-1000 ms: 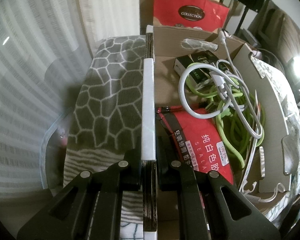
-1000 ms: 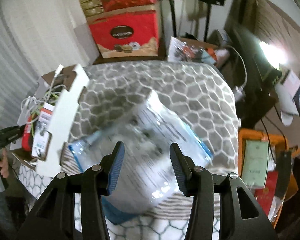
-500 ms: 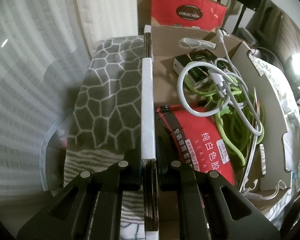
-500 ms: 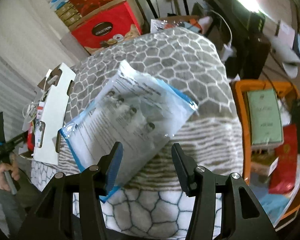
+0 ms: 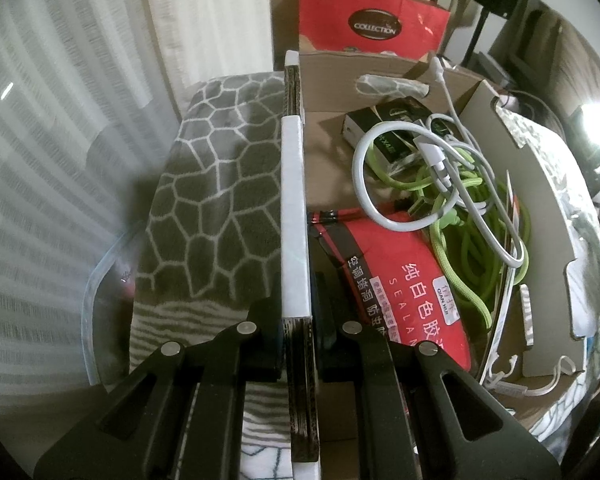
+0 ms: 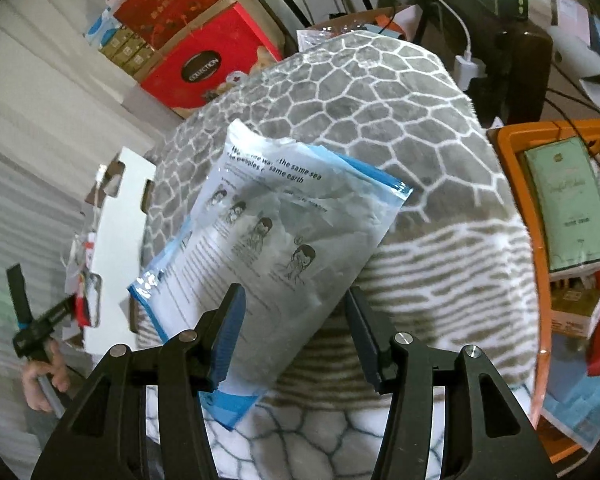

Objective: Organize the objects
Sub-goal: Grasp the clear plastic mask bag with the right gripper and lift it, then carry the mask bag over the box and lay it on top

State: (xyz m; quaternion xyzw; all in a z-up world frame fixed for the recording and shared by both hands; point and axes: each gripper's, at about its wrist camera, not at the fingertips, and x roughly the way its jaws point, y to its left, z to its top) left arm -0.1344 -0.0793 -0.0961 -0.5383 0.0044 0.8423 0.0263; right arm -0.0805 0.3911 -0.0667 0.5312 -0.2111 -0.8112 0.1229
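The plastic bag (image 6: 276,240), clear with blue edges and printed cartoon figures, lies flat on the patterned blanket (image 6: 380,92). Our right gripper (image 6: 294,320) hovers over its near end with fingers spread wide; we cannot tell whether they touch it. To the bag's left stands the cardboard box (image 6: 116,248), which our left gripper (image 5: 298,336) pinches by its side wall (image 5: 294,216), fingers pressed against both faces. Only the left wrist view shows the box contents: a white cable (image 5: 404,220), green cord (image 5: 472,256), red packet (image 5: 412,292) and small dark box (image 5: 384,128). Only the right wrist view shows the bag and an orange tray (image 6: 512,184) beside the blanket.
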